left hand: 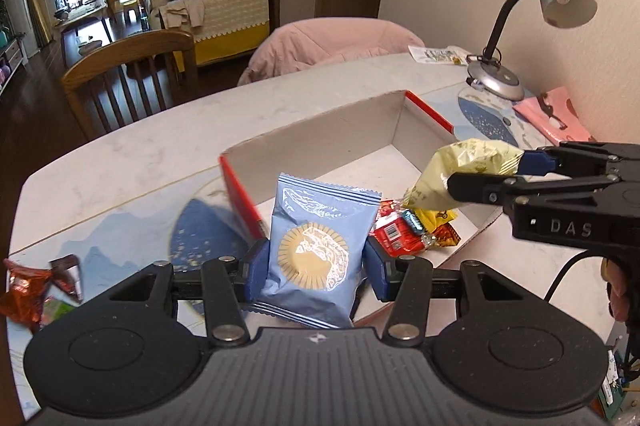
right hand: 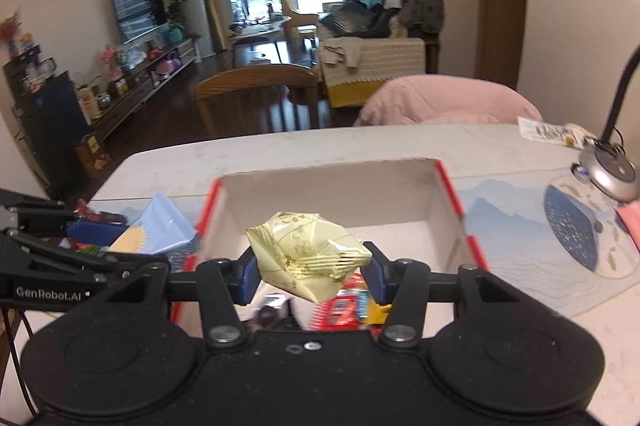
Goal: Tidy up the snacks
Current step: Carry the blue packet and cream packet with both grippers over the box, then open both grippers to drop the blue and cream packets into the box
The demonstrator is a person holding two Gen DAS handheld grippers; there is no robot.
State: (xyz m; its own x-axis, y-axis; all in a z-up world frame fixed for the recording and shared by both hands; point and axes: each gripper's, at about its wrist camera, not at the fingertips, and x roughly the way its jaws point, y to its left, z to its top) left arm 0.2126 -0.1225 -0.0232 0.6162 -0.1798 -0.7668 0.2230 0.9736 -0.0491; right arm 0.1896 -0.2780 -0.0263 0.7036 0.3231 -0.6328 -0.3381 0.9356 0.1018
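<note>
Left gripper (left hand: 316, 266) jaws pinching blue packet (left hand: 316, 242); right gripper (right hand: 312, 272) jaws pinching yellow packet (right hand: 308, 254), both tilted down over box (left hand: 316, 134).

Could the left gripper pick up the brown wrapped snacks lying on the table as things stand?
Probably not yet: the left gripper is shut on a blue packet, so the brown snacks must wait.

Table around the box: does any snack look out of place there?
Yes. A few wrapped snacks lie loose on the table, left of the box, while other snacks are already inside it. They look not yet sorted.
</note>
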